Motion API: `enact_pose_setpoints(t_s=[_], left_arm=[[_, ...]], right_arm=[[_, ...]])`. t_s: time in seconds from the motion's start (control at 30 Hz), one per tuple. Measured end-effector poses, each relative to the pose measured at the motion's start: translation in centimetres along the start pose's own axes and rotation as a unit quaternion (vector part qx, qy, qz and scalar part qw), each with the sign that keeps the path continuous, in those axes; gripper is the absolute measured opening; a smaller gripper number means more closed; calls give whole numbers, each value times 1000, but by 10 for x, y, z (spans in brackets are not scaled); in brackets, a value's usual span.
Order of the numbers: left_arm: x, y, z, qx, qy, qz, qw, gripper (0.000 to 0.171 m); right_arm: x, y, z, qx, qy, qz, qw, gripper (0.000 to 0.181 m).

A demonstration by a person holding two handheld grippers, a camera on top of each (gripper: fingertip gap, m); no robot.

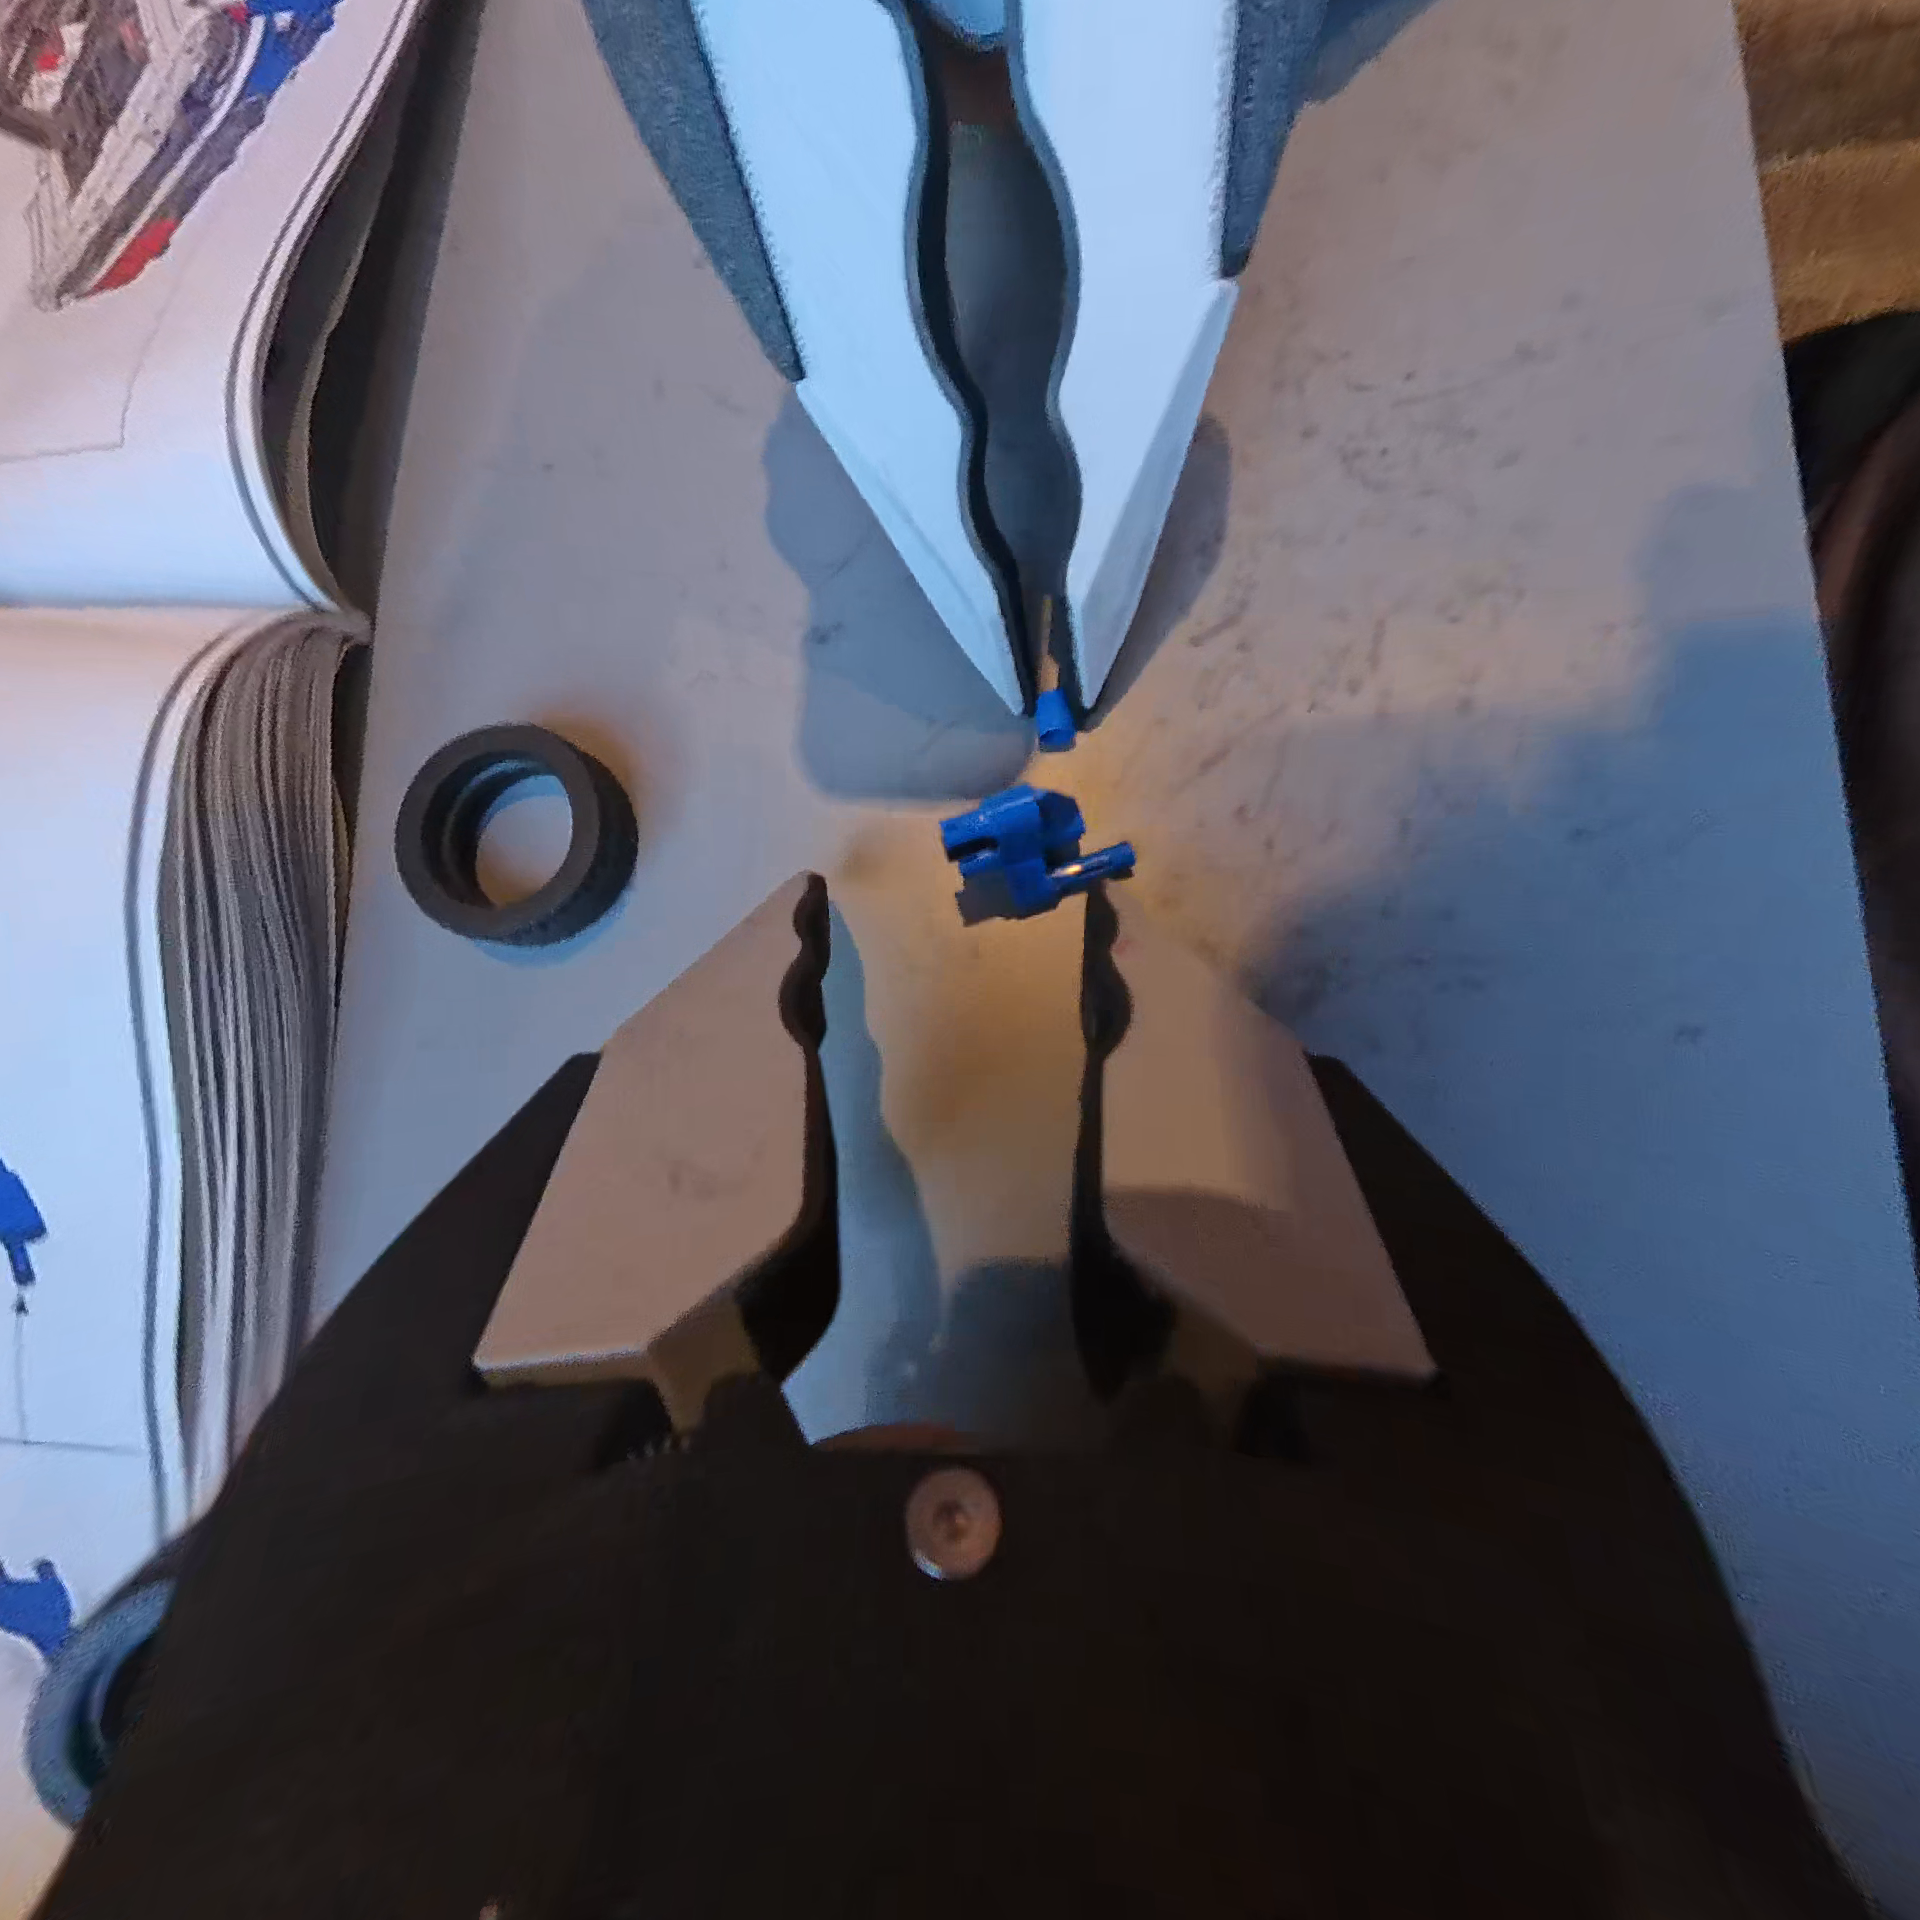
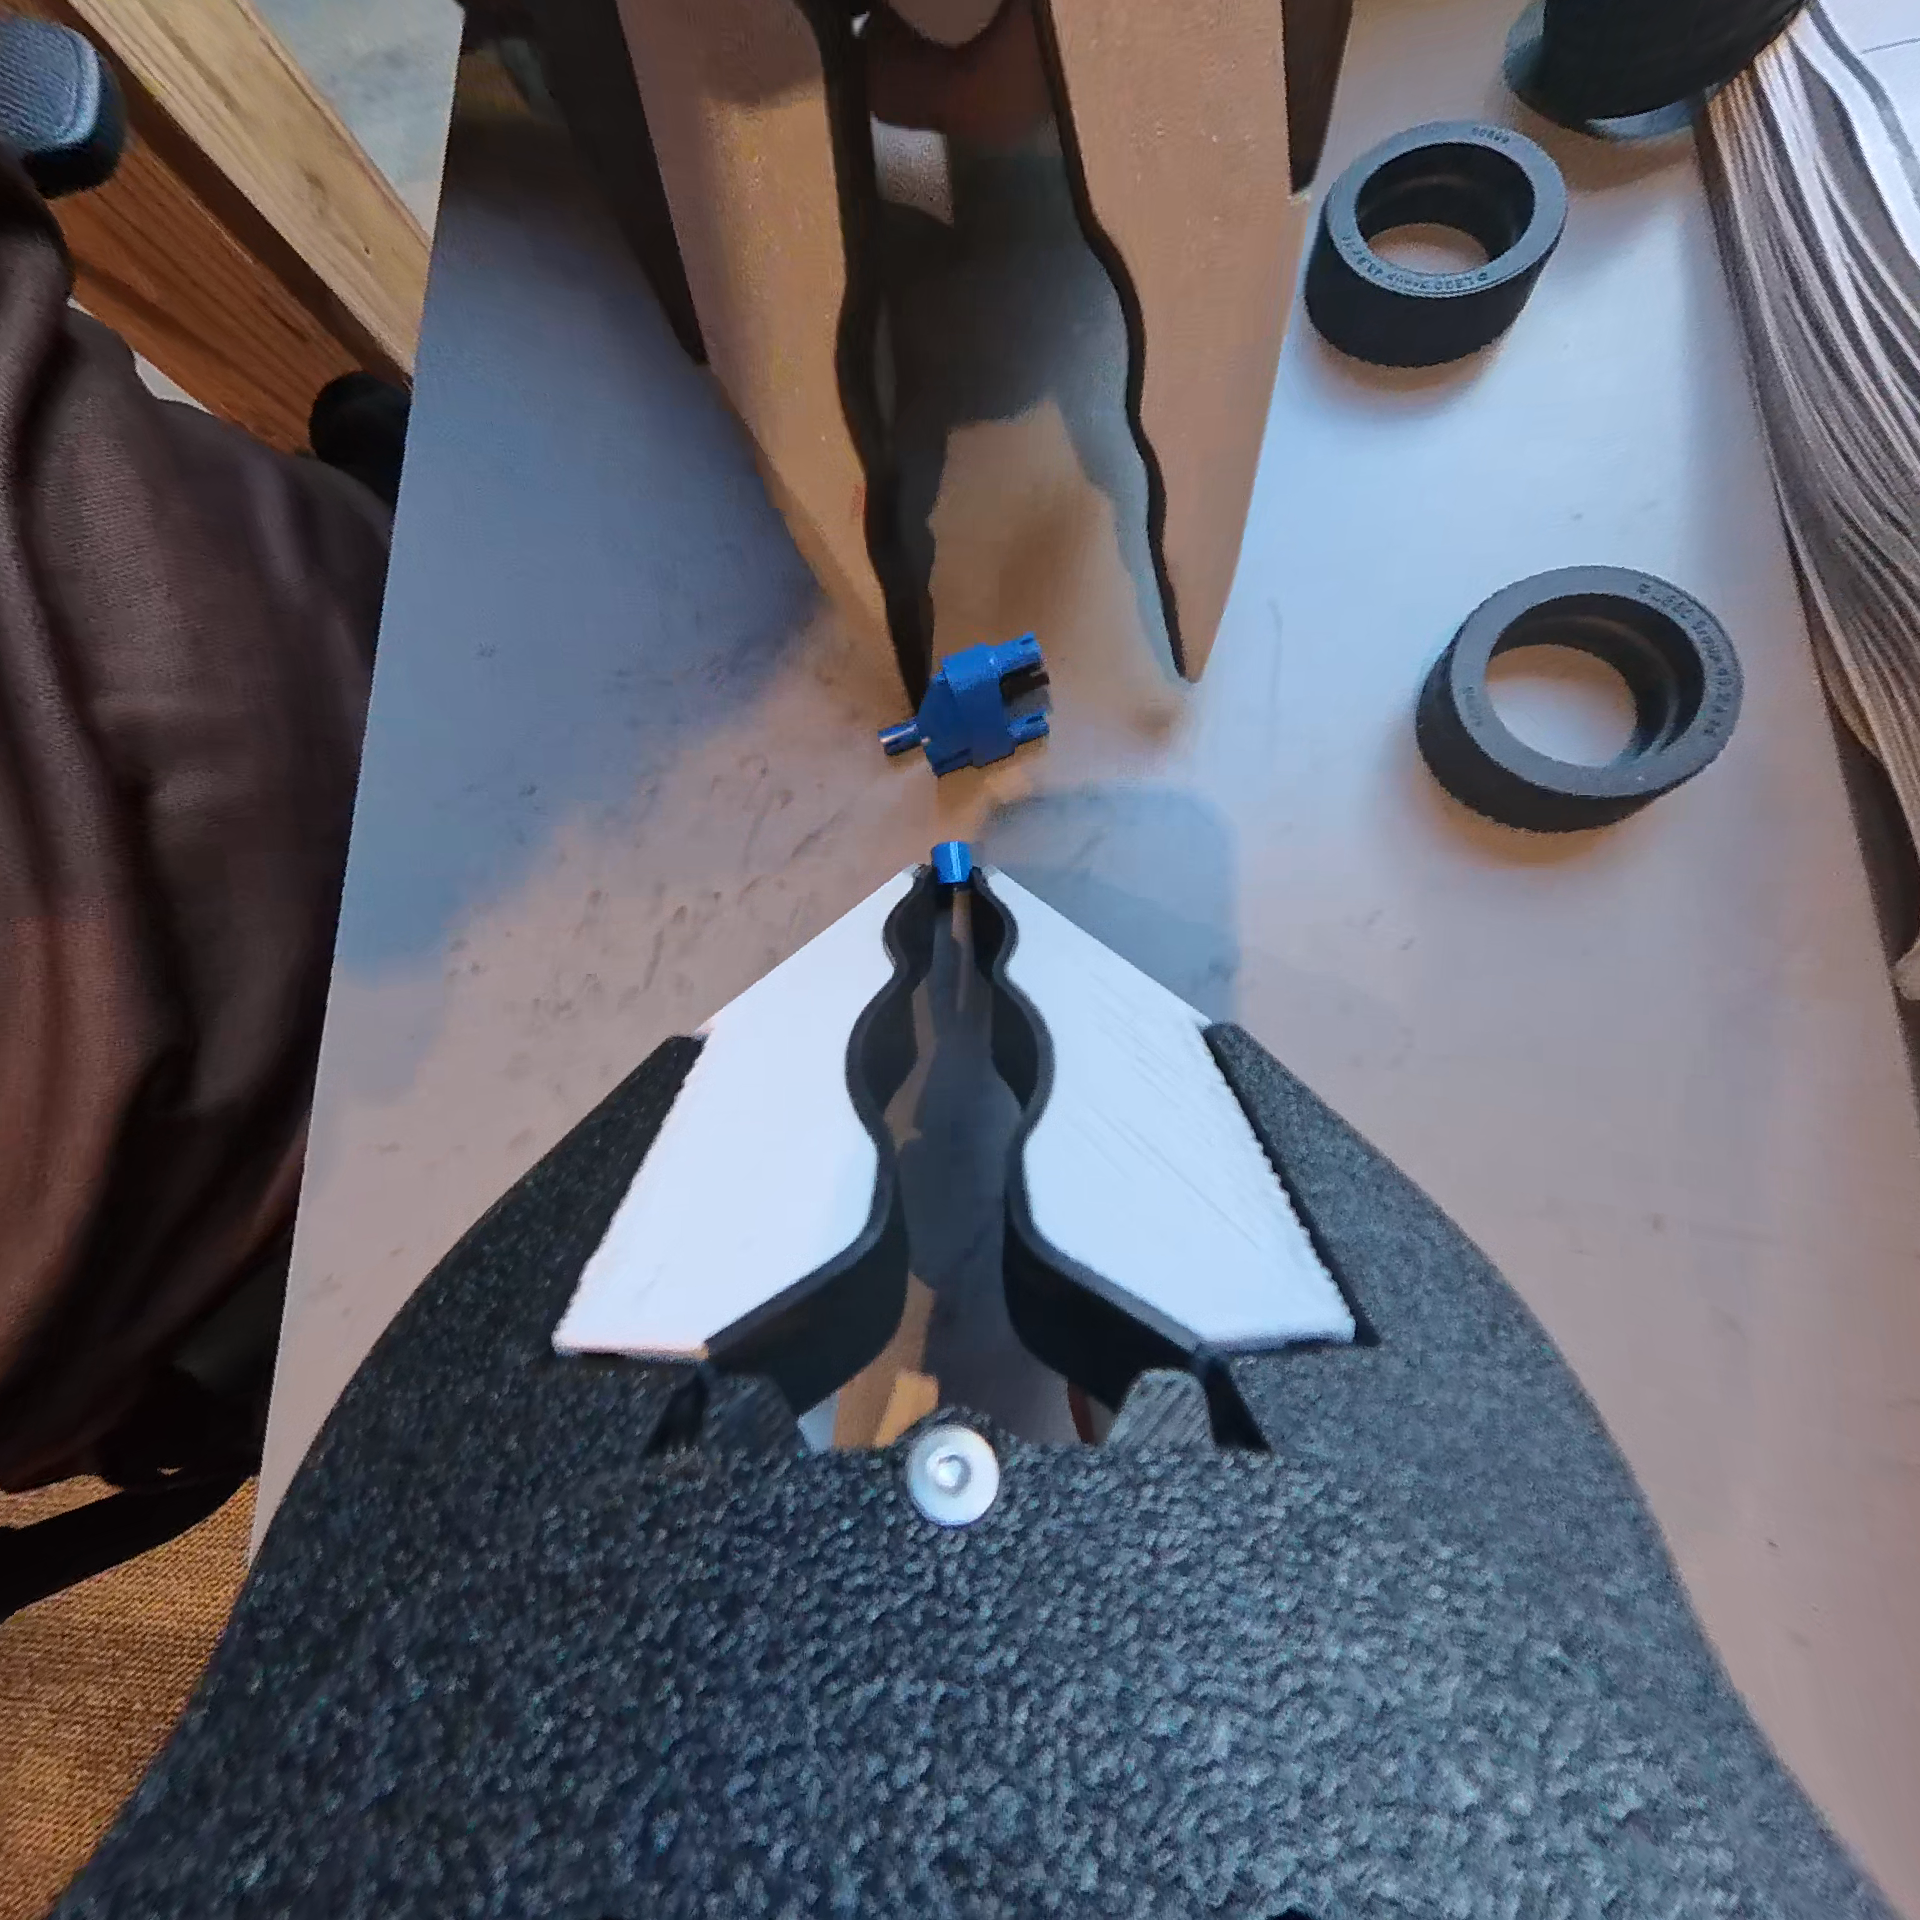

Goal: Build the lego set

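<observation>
In the left wrist view, the left gripper held its tan jaws apart, empty, around a blue connector piece lying on the grey bench; a black tyre sat beside an open instruction booklet. In the right wrist view, the right gripper had its white jaws pinched on a small blue pin, near the connector, apart from it
</observation>
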State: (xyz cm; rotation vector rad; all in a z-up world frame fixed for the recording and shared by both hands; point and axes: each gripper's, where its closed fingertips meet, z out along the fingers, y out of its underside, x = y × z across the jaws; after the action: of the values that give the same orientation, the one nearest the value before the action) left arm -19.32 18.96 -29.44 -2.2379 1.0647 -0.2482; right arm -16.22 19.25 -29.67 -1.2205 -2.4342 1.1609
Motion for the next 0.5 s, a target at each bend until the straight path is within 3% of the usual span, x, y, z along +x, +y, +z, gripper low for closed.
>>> enact_pose_setpoints(t_s=[0.13,0.27,0.4,0.5], left_arm=[[2,-4,4,-9,15,13,1000,42],[8,-8,8,-19,-2,-36,999,17],[12,-9,7,-31,-39,-104,993,21],[16,-18,-2,-11,-22,-110,994,26]], right_arm=[[-1,4,-4,-1,-7,0,1000,7],[0,5,-5,-1,-3,1,1000,7],[0,5,-5,-3,2,2,1000,7],[0,5,-5,-3,0,7,1000,7]])
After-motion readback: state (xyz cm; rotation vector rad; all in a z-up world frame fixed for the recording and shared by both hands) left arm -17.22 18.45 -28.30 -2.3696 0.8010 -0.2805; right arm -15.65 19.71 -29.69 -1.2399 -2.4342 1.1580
